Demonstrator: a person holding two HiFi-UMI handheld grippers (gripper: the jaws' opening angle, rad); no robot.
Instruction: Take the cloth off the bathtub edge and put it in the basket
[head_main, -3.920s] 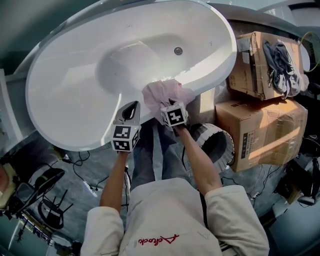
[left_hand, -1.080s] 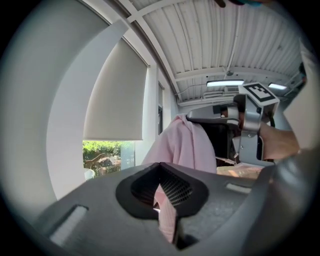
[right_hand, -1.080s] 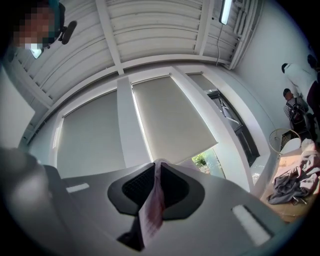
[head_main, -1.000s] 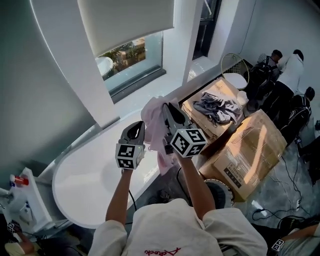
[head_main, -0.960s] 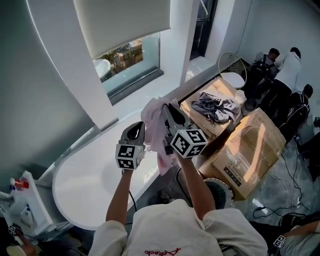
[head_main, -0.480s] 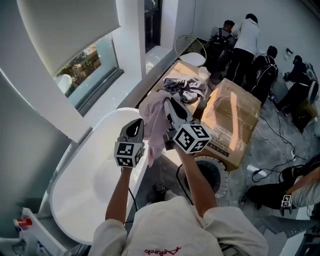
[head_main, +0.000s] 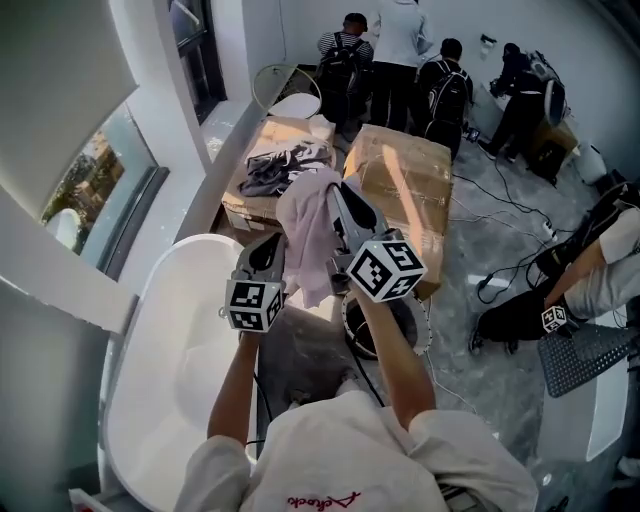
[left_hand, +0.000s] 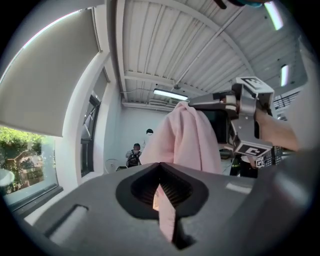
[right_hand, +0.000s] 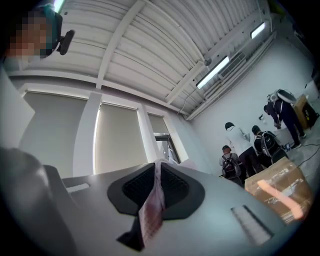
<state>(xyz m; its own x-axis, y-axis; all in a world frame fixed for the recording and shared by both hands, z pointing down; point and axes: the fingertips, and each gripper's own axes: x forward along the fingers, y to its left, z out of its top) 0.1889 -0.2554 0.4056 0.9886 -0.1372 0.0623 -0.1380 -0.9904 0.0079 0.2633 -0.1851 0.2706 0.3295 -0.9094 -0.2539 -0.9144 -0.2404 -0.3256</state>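
The pink cloth (head_main: 305, 235) hangs in the air between my two grippers, clear of the white bathtub (head_main: 165, 370) at the lower left. My right gripper (head_main: 340, 197) is shut on the cloth's top, and a pink fold (right_hand: 152, 205) is pinched in its jaws. My left gripper (head_main: 271, 248) is shut on a lower corner, with a strip of cloth (left_hand: 165, 210) showing between its jaws. In the left gripper view the cloth (left_hand: 190, 140) drapes down from the right gripper (left_hand: 220, 102). The round basket (head_main: 416, 335) stands on the floor under my right forearm, partly hidden.
Two cardboard boxes (head_main: 405, 180) stand behind the basket, and the left box (head_main: 240, 210) has grey clothes (head_main: 272, 168) on top. Several people (head_main: 400, 60) stand at the back. A seated person's leg (head_main: 560, 300) and cables (head_main: 500, 215) lie at the right. A window (head_main: 95, 180) is at the left.
The cloth has come off the tub edge and hangs between both grippers. They and the view have swung right, from the window and tub to the boxes and basket.
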